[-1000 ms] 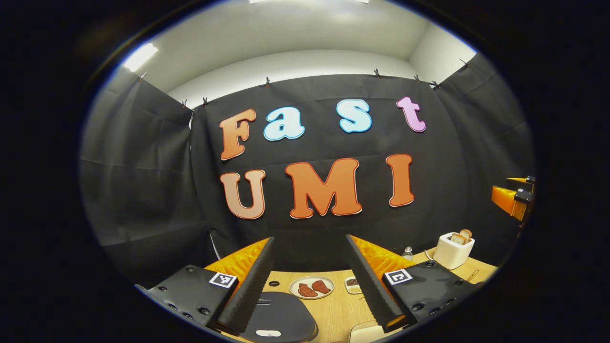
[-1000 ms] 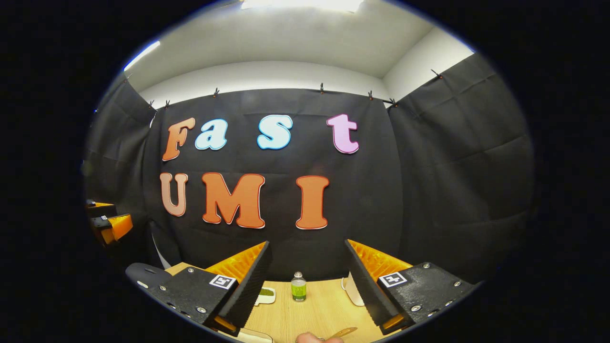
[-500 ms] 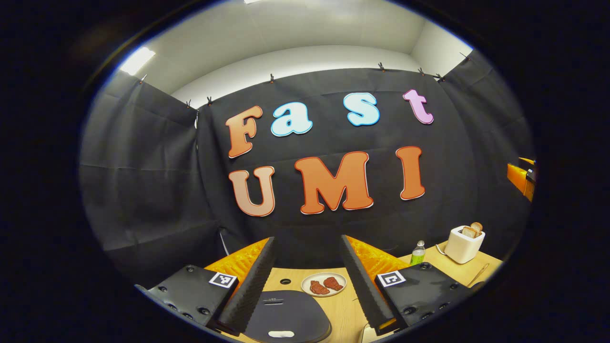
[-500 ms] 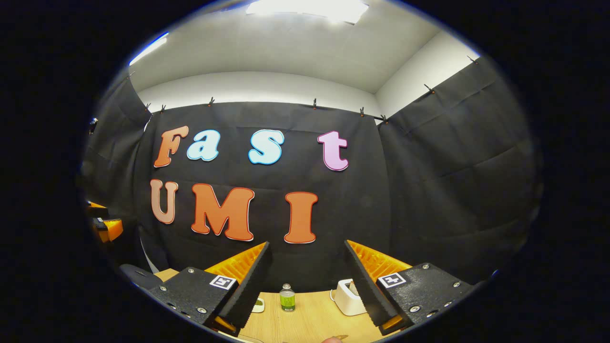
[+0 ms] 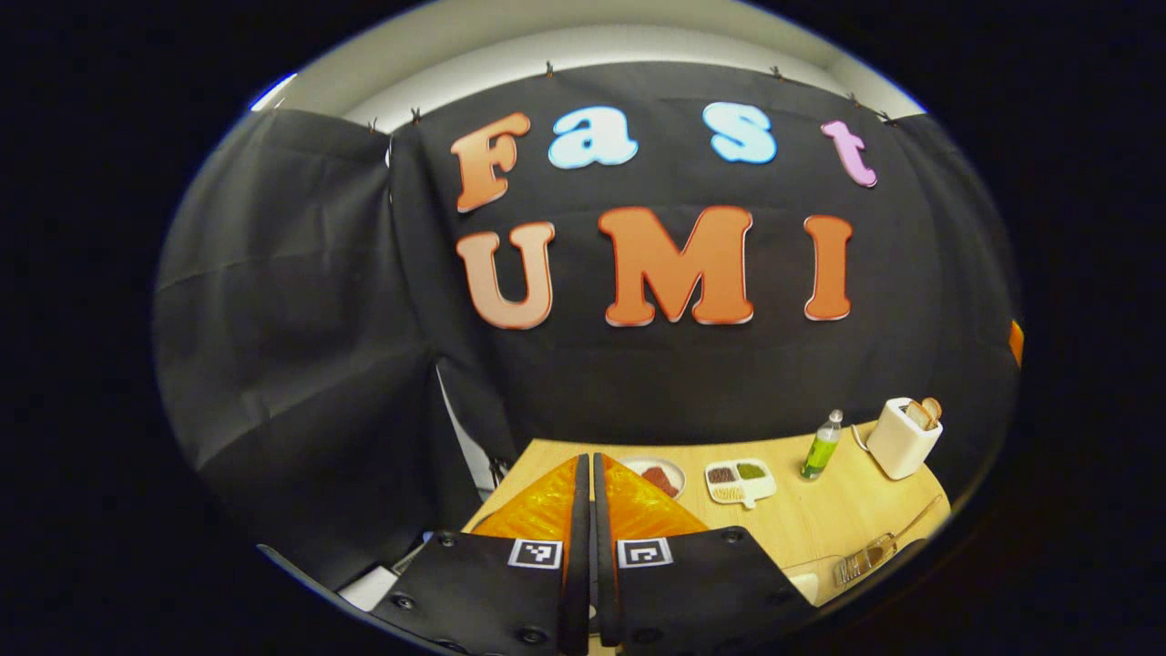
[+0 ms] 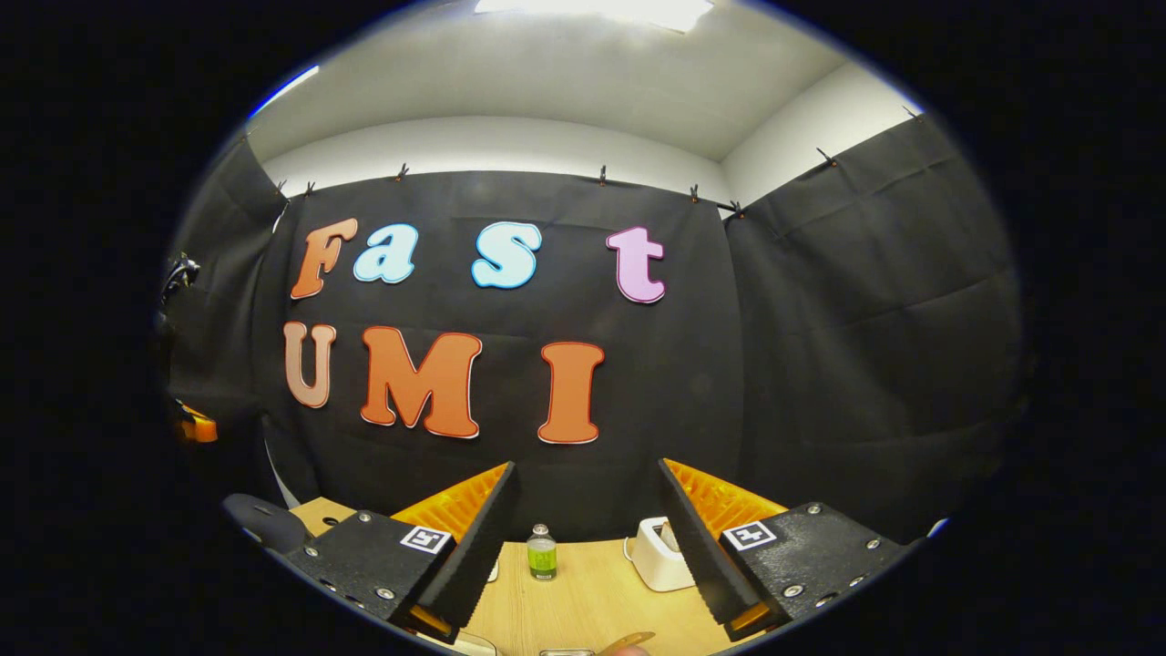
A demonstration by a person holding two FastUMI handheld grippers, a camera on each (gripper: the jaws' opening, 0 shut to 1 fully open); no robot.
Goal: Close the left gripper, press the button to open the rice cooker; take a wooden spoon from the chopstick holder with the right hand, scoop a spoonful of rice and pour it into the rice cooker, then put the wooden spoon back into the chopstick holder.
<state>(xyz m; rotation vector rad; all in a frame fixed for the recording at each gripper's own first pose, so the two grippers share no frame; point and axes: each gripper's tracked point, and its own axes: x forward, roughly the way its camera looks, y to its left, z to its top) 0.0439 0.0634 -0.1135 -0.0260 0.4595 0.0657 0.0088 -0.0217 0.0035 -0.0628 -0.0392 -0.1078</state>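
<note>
Presently the left gripper is fully closed on nothing above the pale wooden table, while the right gripper stands wide open, empty.

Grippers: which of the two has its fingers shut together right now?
The left gripper: its fingers meet with nothing between them. The right gripper stands wide open, the table showing through the gap.

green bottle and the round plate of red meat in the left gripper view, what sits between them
A white divided dish sits between the plate and bottle in the left gripper view.
</note>
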